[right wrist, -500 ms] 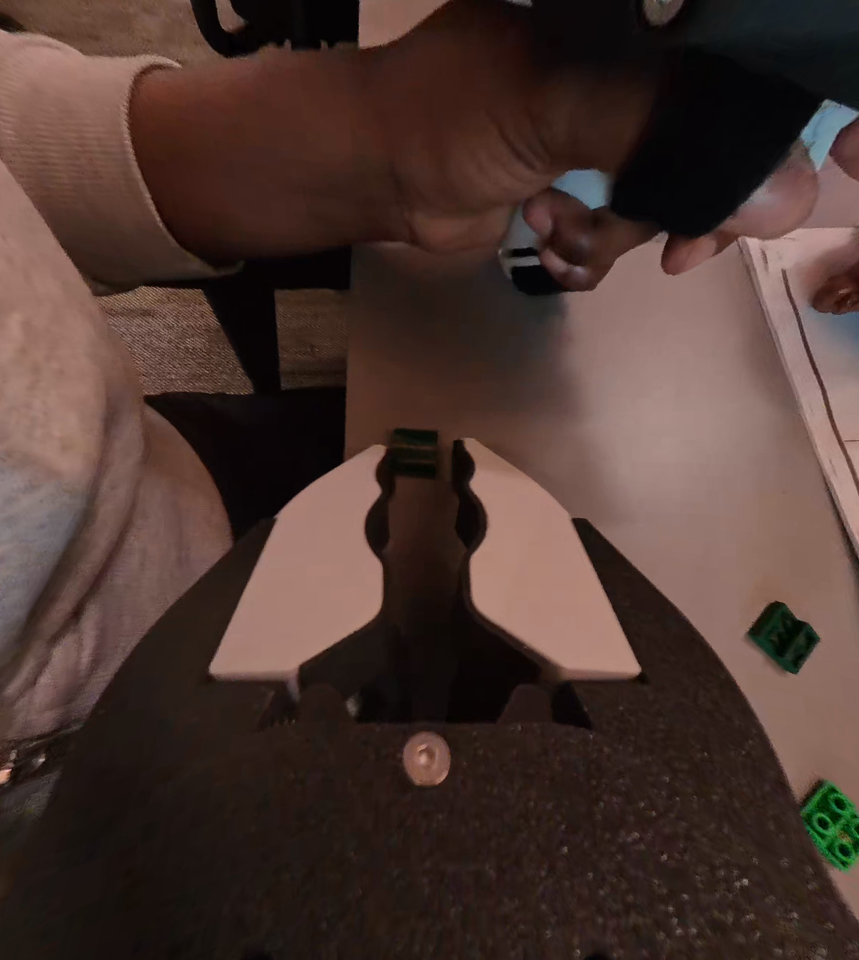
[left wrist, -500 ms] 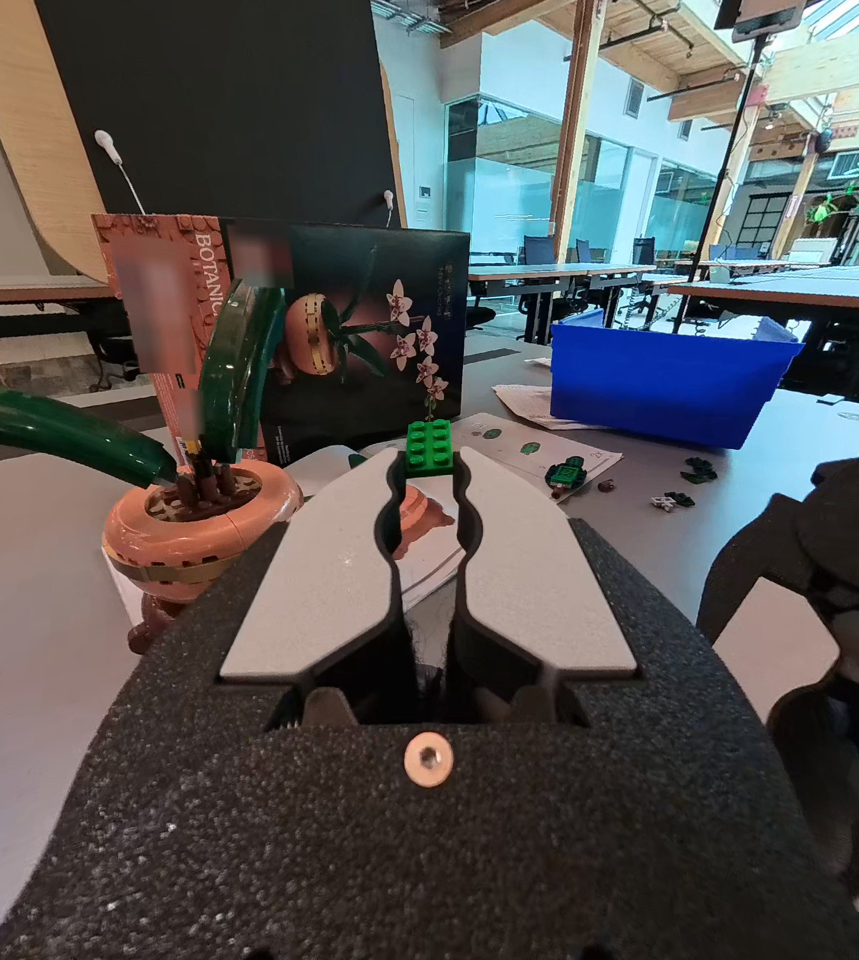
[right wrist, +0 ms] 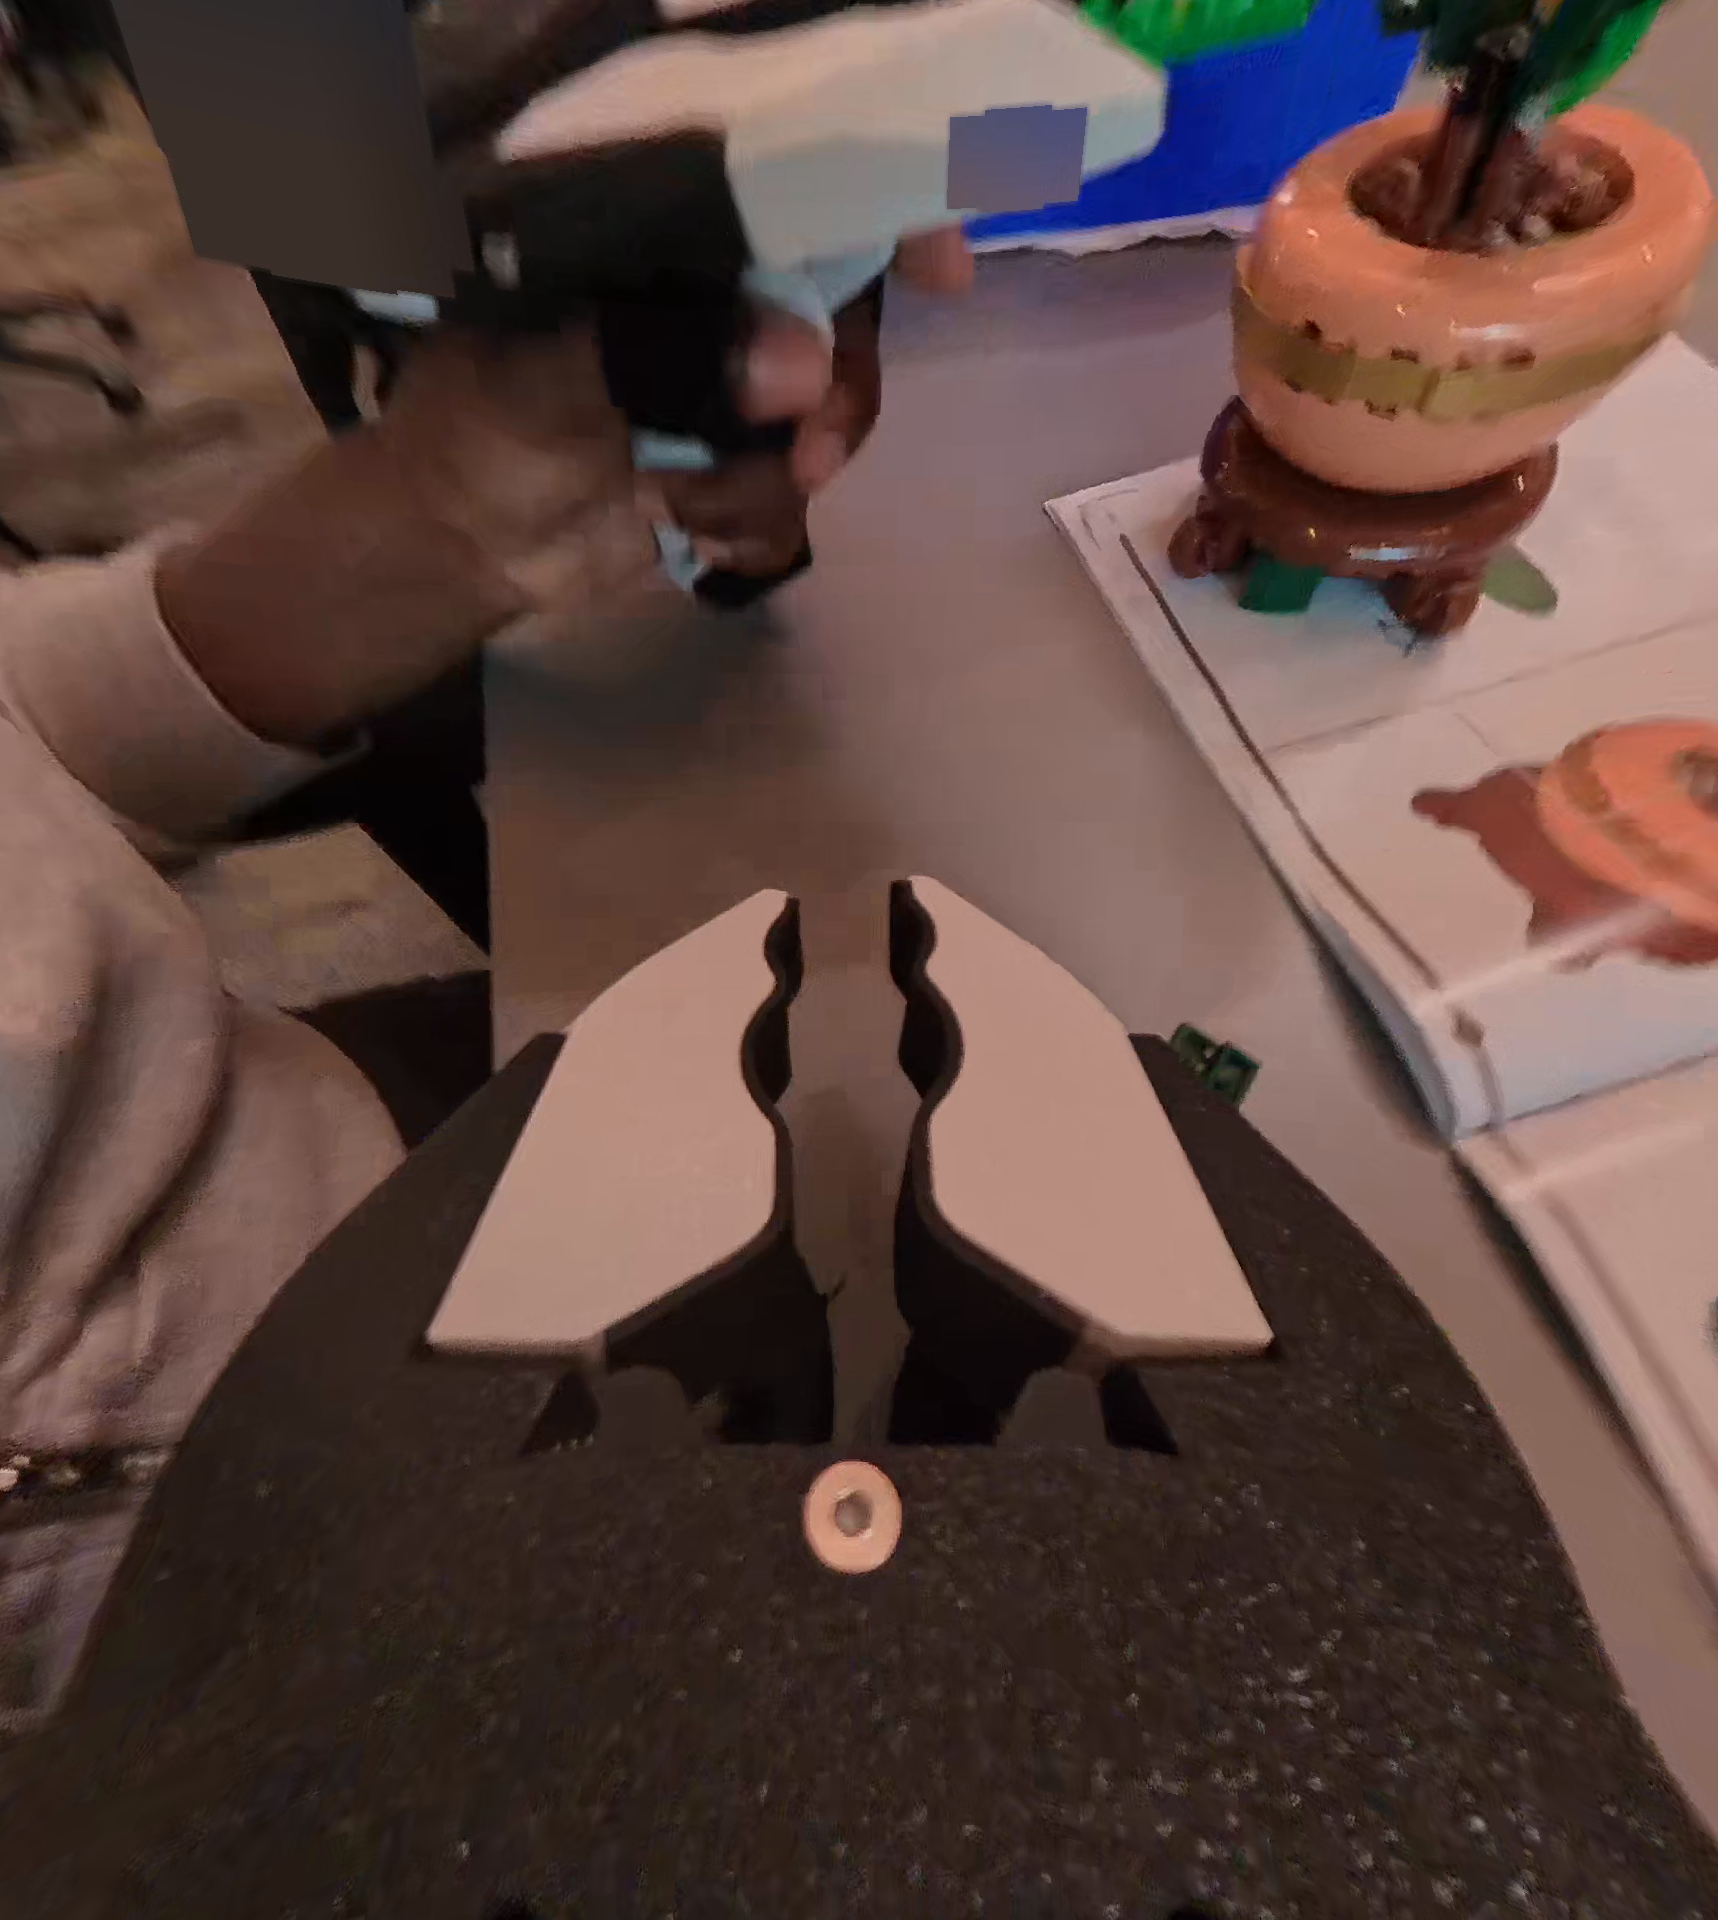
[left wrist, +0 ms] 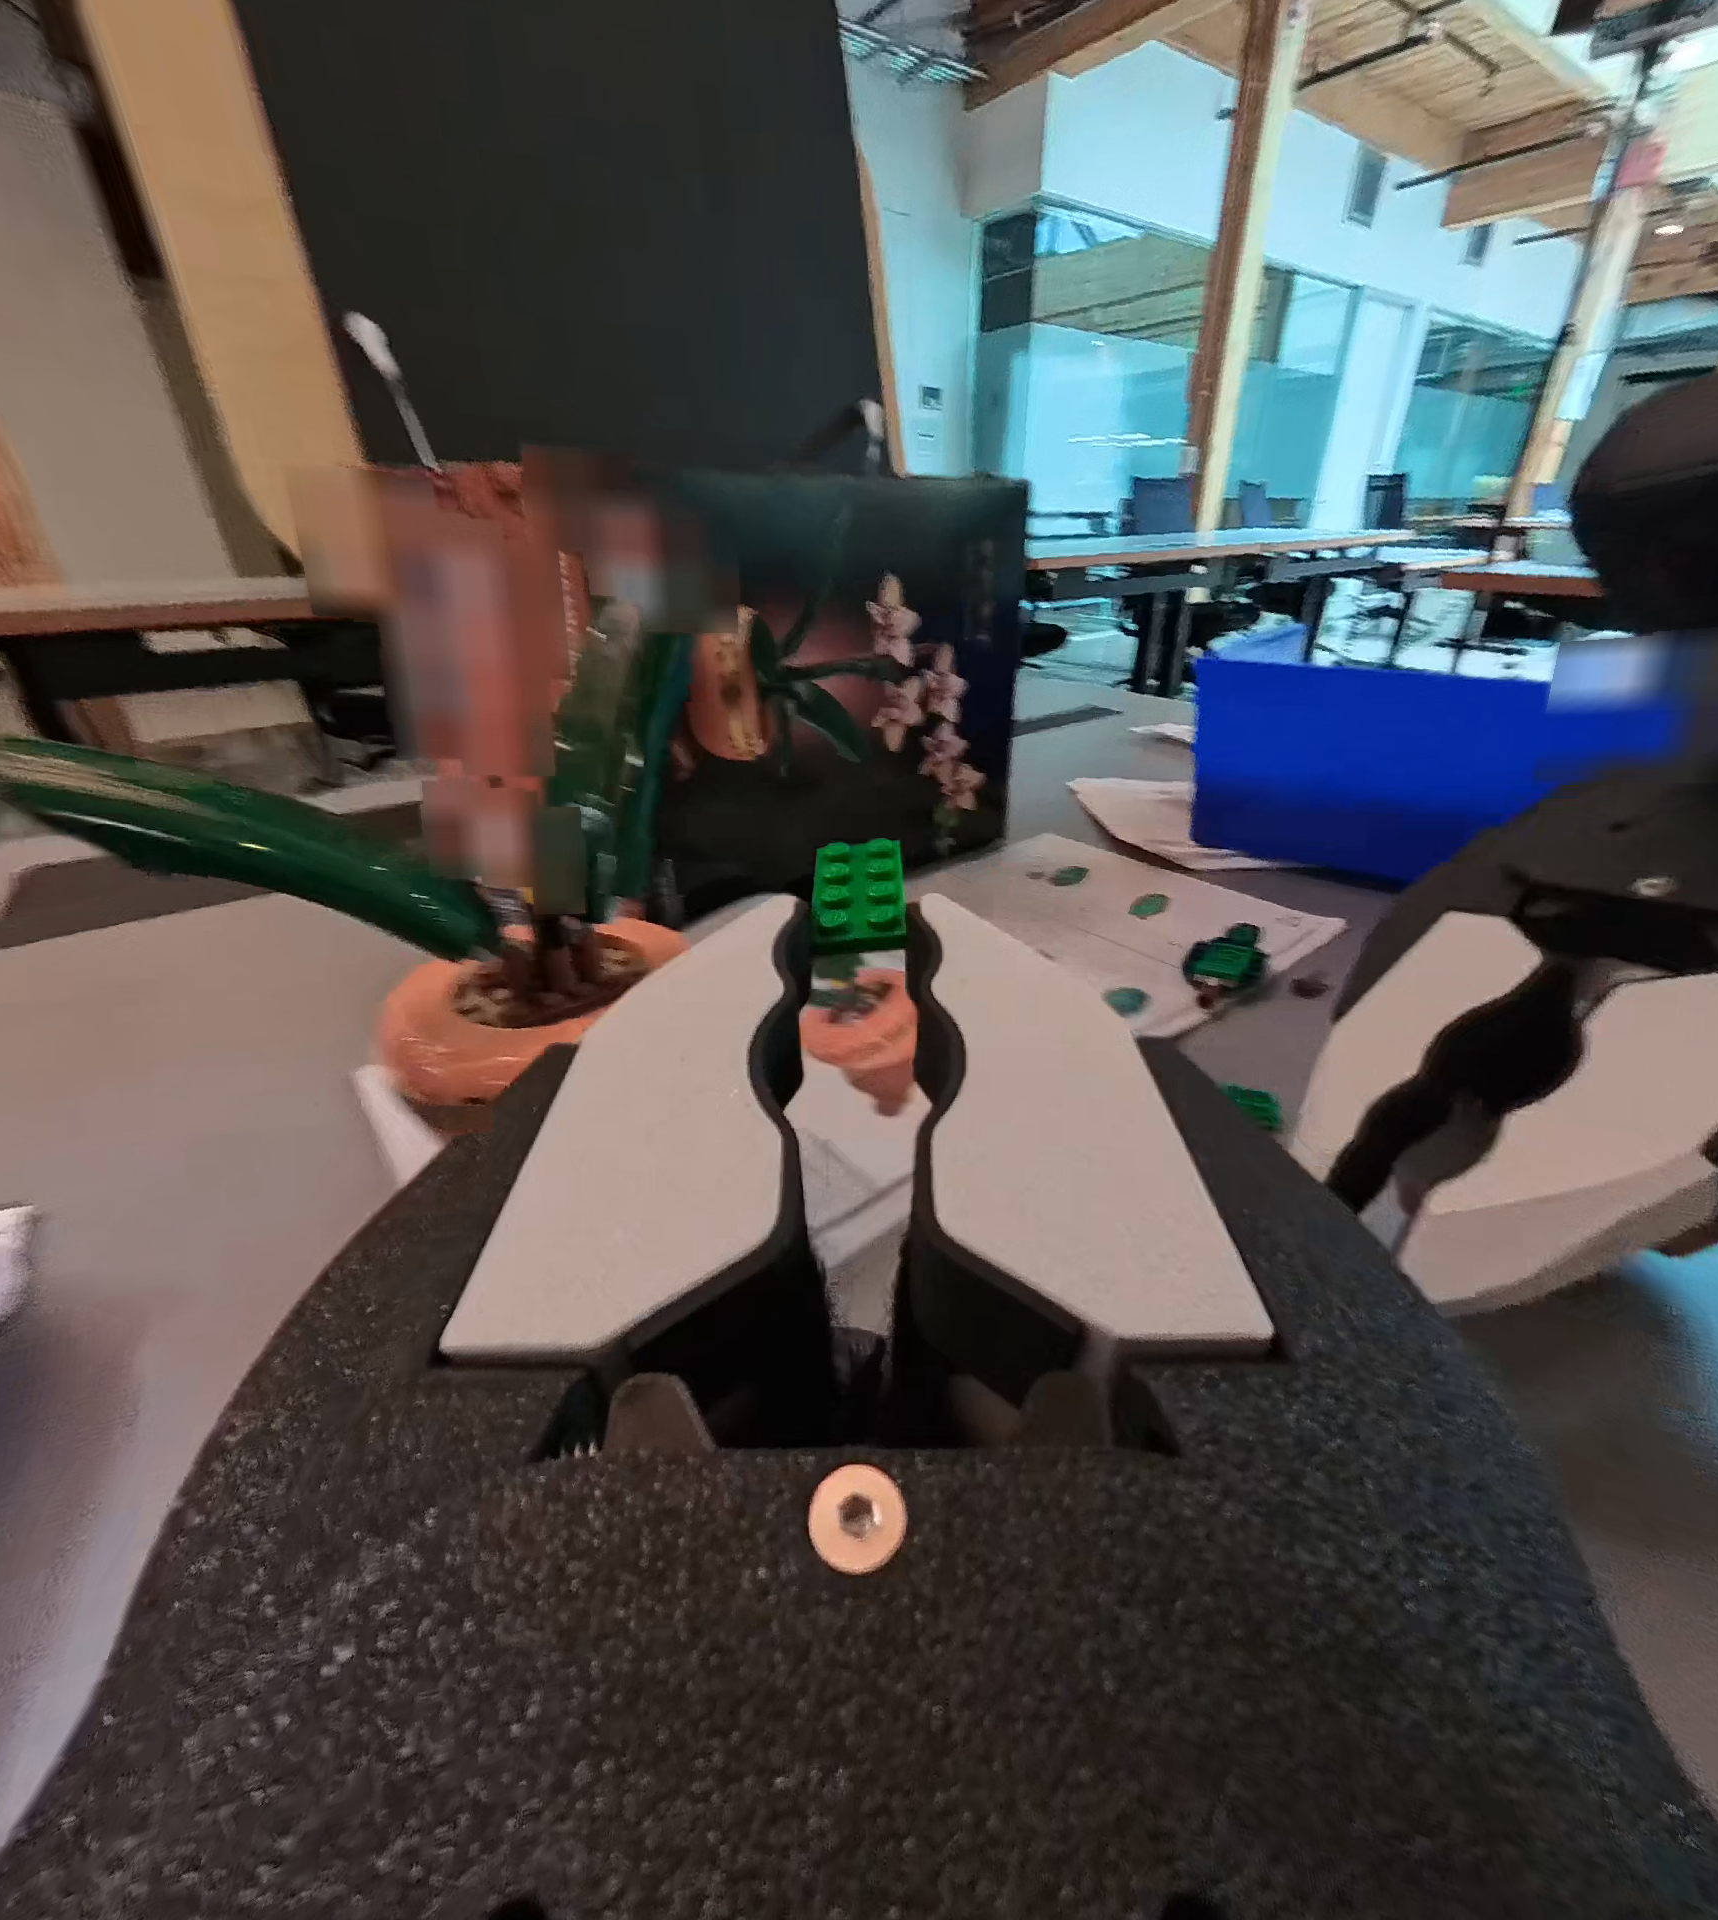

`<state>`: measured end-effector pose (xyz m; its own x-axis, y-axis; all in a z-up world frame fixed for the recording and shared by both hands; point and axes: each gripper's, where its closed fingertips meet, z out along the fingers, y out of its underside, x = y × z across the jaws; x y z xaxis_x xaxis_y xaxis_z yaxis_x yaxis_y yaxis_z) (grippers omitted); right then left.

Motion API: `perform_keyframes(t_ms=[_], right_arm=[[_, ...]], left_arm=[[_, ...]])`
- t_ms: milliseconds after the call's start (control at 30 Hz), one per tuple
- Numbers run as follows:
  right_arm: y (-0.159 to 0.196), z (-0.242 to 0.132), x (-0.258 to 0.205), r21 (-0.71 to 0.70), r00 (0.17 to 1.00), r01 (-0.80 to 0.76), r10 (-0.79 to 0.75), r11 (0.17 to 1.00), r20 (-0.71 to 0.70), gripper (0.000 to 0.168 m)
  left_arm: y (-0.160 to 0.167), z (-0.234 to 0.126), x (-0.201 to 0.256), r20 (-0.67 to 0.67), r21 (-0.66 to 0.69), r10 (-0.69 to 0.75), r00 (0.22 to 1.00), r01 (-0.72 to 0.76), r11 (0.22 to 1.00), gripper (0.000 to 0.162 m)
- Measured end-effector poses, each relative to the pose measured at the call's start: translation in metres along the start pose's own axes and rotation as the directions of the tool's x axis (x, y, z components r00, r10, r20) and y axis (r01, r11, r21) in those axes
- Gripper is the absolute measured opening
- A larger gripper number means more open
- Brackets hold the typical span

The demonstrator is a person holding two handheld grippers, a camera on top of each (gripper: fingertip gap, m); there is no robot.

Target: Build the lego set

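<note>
step: I carry green brick (left wrist: 857, 896) clamped in left gripper (left wrist: 860, 920) | right gripper (right wrist: 842, 902) fingers apart, empty | next: likely seat brick on potted plant model (left wrist: 522, 987)

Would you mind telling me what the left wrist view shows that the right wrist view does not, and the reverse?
Only the left wrist view shows the left gripper shut on a bright green brick, with the set's box standing behind. Only the right wrist view shows the right gripper open and empty, and the person's hand around the other gripper's handle. Both show the peach flowerpot, the open instruction booklet, the blue bin and the grey table.
</note>
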<state>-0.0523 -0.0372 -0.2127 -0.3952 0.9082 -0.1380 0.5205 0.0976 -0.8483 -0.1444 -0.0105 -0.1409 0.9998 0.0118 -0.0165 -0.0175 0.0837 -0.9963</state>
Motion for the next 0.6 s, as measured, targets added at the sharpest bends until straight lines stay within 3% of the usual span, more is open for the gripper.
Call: perform_keyframes(t_ms=[133,333,600], right_arm=[[-0.008,0.012,0.016,-0.105,0.986,0.154,-0.160,0.982,-0.051,0.022],[-0.021,0.016,0.058,-0.146,0.974,0.140,-0.163,0.979,-0.158,0.024],[-0.023,0.072,0.107,-0.308,0.957,0.081,-0.161,0.948,-0.242,0.031]], left_arm=[[-0.020,-0.023,-0.040,0.124,0.061,0.002,0.992,-0.010,0.998,0.016],[-0.017,-0.030,-0.053,0.156,0.075,-0.040,0.987,0.029,0.997,0.016],[-0.012,-0.027,-0.048,0.143,0.056,-0.009,0.990,0.001,0.998,0.016]])
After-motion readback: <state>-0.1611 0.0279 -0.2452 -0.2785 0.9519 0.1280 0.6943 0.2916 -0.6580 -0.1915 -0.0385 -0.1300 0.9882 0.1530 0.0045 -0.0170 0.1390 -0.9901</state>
